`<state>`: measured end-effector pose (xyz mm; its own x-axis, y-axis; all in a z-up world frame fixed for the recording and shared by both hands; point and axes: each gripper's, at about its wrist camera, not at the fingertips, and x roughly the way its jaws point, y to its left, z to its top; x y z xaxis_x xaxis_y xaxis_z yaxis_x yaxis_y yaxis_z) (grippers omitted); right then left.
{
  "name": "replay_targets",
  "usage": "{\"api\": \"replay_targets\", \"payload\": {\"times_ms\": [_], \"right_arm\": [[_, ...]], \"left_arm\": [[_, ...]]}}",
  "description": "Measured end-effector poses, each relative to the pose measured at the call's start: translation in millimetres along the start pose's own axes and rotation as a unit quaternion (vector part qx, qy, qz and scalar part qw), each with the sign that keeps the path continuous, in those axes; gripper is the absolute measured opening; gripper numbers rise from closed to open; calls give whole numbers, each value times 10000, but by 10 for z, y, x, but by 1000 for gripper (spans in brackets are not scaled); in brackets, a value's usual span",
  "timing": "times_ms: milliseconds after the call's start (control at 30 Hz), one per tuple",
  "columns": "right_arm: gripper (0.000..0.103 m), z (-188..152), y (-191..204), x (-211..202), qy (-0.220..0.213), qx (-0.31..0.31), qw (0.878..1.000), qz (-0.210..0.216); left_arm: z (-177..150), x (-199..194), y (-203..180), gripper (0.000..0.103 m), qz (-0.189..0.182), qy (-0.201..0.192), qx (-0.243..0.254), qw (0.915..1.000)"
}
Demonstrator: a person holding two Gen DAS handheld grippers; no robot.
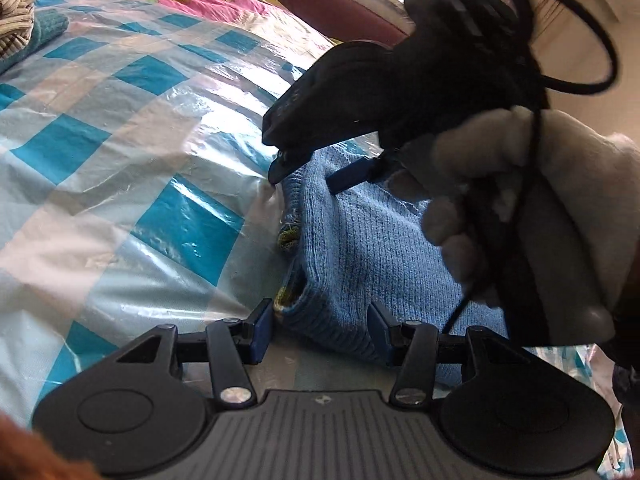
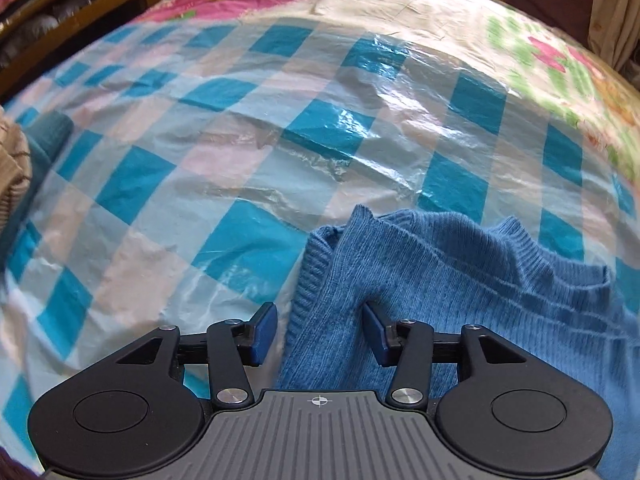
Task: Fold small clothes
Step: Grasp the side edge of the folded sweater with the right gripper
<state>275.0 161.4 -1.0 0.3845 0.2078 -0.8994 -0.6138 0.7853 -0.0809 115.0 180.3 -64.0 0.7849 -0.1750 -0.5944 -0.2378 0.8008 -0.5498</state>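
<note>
Straddling ribbed edge of blue knit sweater (image 1: 360, 240), left gripper (image 1: 320, 330) has jaws spread; right gripper (image 2: 320, 330) likewise wide apart, one pad on knit; sweater lies bunched on blue-checked plastic sheet (image 2: 224, 152) over floral bedspread (image 2: 560, 64); gloved hand (image 1: 532, 200) grips right tool.

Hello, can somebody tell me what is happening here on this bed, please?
A person is folding a small blue knitted sweater with a handheld gripper in each hand. It lies bunched on a blue-and-white checked plastic sheet. The left gripper has open jaws around a folded ribbed edge. The right gripper, held in a white-gloved hand, is also open, with a fold of the knit between its jaws. More clothes wait at the far left.
</note>
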Motion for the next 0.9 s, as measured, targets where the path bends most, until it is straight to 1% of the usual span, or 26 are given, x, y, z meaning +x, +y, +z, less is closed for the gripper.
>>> {"api": "replay_targets", "payload": {"times_ms": [67, 133, 167, 200, 233, 300, 367, 467, 600, 700, 867, 900], "right_arm": [[47, 27, 39, 58, 41, -96, 9998, -146], [47, 39, 54, 88, 57, -125, 9997, -204], [42, 34, 51, 85, 45, -126, 9997, -214], [33, 26, 49, 77, 25, -163, 9996, -247], [29, 20, 38, 69, 22, -192, 9994, -288], [17, 9, -44, 30, 15, -94, 9997, -227], [14, 3, -147, -35, -19, 88, 9999, -75], [12, -18, -265, -170, -156, 260, 9995, 121], [11, -73, -403, -345, -352, 380, 9981, 326], [11, -126, -529, -495, -501, 491, 9963, 498], [11, -227, -781, -698, -710, 692, 9925, 710], [11, -249, -843, -729, -746, 761, 9914, 763]], "left_arm": [[-8, 1, -8, 53, 9, 0, 31, 10000], [-24, 4, -19, 53, 43, -21, 71, 10000], [-31, 3, -27, 53, 61, -37, 91, 9999], [-40, 0, -42, 53, 78, -55, 121, 9999], [-47, 1, -60, 53, 90, -73, 147, 9998], [-62, 5, -74, 55, 99, -112, 176, 9997], [-81, 12, -81, 58, 88, -156, 167, 9997], [-117, 1, -112, 62, 96, -261, 217, 9994], [-160, 13, -186, 66, 247, -412, 475, 9977], [-171, 26, -231, 69, 302, -457, 551, 9970], [-112, 85, -347, 67, 426, -453, 391, 9973], [-104, 84, -391, 62, 423, -440, 401, 9973]]}}
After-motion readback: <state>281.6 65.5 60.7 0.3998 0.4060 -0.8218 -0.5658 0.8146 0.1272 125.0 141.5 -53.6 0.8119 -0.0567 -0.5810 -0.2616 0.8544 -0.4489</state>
